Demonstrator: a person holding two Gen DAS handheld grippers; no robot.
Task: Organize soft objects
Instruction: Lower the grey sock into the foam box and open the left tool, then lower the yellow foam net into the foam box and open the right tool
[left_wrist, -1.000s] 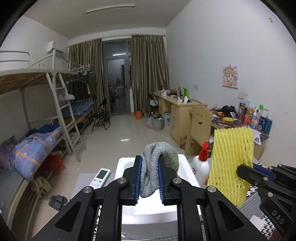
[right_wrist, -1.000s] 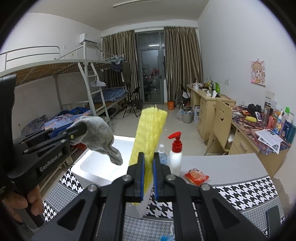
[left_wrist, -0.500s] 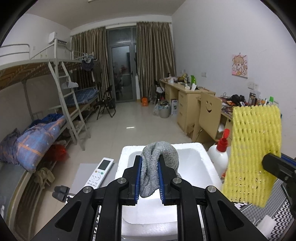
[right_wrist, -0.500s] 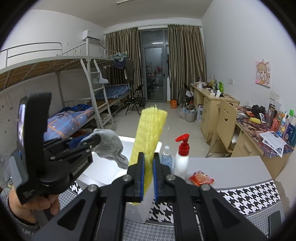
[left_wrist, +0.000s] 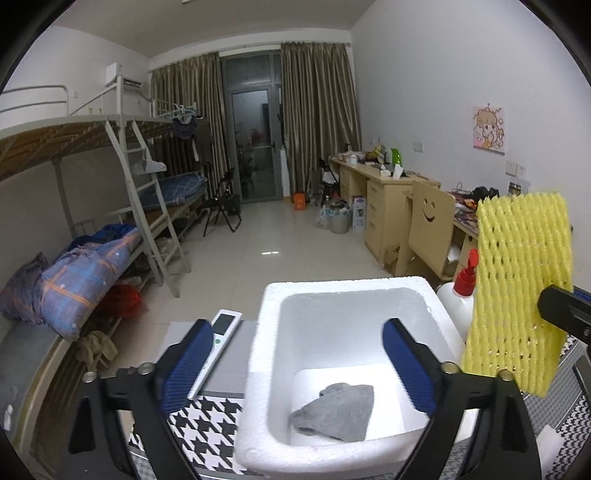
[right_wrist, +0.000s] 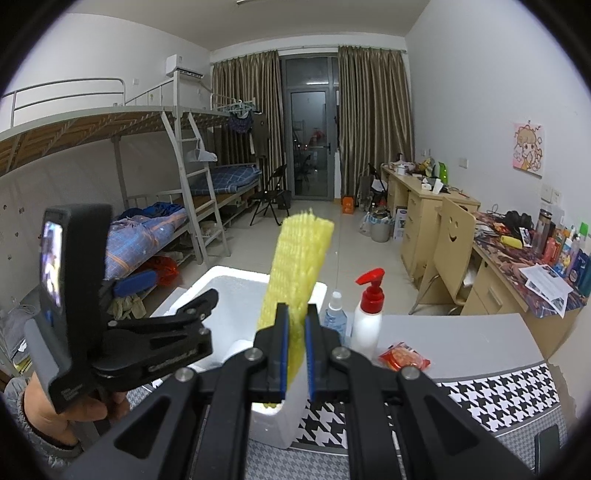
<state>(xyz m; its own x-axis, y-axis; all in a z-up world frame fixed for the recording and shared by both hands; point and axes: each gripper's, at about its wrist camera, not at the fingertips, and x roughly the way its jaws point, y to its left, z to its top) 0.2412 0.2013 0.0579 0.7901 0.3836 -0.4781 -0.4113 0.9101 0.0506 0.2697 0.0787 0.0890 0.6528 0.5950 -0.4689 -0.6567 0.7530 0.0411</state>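
Note:
My left gripper (left_wrist: 295, 325) hangs over the white foam box (left_wrist: 266, 350), its jaws opening wide with nothing between the blue pads. A grey sock (left_wrist: 336, 410) lies crumpled on the box floor below them. My right gripper (right_wrist: 295, 314) is shut on the lower part of a yellow foam net sleeve (right_wrist: 299, 266), which stands upright just right of the box. In the left wrist view the same sleeve (left_wrist: 517, 288) hangs at the right edge. The right wrist view shows the left gripper (right_wrist: 173, 290) from the side, held by a person's hand (right_wrist: 55, 417).
A white pump bottle with a red top (right_wrist: 367, 314) and a small clear bottle (right_wrist: 335, 317) stand just right of the box. A red snack packet (right_wrist: 404, 360) lies on the table by a houndstooth cloth (right_wrist: 498, 398). A remote control (left_wrist: 221, 332) lies left of the box.
The left jaws have gone from shut on the grey sock to wide apart, and the sock has dropped into the box. The left gripper came lower over the box. The right gripper kept still.

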